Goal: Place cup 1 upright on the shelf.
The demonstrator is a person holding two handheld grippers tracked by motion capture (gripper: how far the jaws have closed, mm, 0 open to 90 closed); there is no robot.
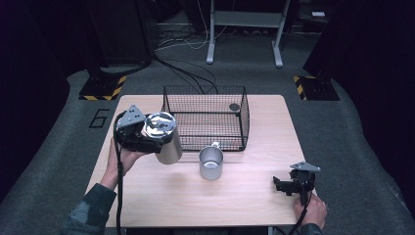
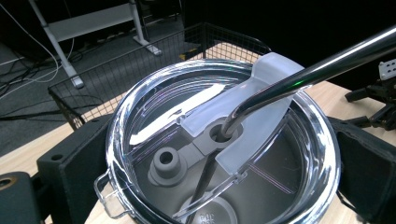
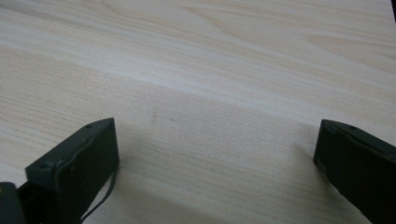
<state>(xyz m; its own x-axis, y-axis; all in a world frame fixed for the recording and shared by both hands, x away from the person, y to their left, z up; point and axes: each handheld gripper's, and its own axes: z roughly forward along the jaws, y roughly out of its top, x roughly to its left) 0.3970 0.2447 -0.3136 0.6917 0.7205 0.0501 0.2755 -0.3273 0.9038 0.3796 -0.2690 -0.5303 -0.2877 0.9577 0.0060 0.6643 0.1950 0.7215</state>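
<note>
Steel gleams between my left gripper's (image 1: 147, 134) 2 black jaws: I have them clamped on a tall stainless-steel tumbler with a clear plastic lid (image 1: 164, 134), 1 jaw on each side of its upper wall. I hold it over the left part of the pale wooden table (image 1: 244, 200), tilted so the lid faces up and toward me in the high view, and I cannot tell whether its base touches the wood. In the left gripper view the clear lid (image 2: 219, 140) sits seated on the rim, and a bent metal straw (image 2: 299, 79) passes through the hole in its frosted slider and runs off toward the upper right.

Just right of the tumbler stands a small shiny metal mug with a handle (image 1: 211, 162), upright on the table and apart from the tumbler. Behind both sits a black wire-mesh basket (image 1: 205, 117) at the table's far middle, with a small dark round object (image 1: 234, 106) lying near its back right corner.

My right gripper (image 1: 293, 185) is low at the table's near right corner, well apart from the mug. In the right gripper view its 2 jaws stand wide apart with bare wood grain between them, gripping nothing.
</note>
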